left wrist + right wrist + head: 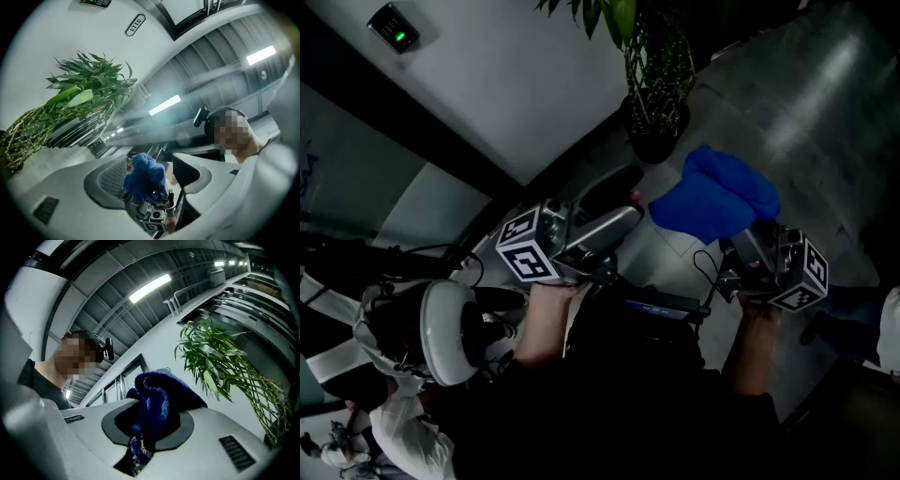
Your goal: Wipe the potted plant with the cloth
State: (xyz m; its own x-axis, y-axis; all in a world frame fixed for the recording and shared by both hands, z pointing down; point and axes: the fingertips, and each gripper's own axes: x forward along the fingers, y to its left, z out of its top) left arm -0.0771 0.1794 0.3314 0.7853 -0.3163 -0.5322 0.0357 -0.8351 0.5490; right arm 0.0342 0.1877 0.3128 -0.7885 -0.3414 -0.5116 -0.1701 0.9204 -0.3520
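**Step in hand:** bringing the cloth to the foliage. Nothing touches the plant yet.

**Right gripper** [150, 423]: the jaws are clamped on the blue cloth [717, 197]. The cloth is bunched and stands out past the jaw tips as a loose mass. It sits on the person's side of the potted plant [656, 80], near the pot [654, 139] but apart from it.

**Left gripper** [630, 204]: the jaws are together with nothing between them. It stands on the same side of the plant, near the pot and beside the cloth, and is also clear of the plant.

**Recommended procedure (judgement):**

1. Lead with the loose end of the cloth. Keep the jaw tips behind it so that only fabric meets the leaves [211, 357].
2. Bring the cloth up from the pot toward the foliage, approaching from the person's side of the plant.
3. Wipe each leaf from the stalk end toward the tip. The blades look narrow and flexible and will probably bend away, so use light pressure and short strokes.
4. Place the closed left gripper behind a leaf, on the side of the plant away from the cloth, as a backing surface. Do not pinch the stalks.

**Caution:** the plant looks tall for its pot. A sideways push high on the stalks could tip it. Keep wiping forces directed along the leaf, not across the plant.
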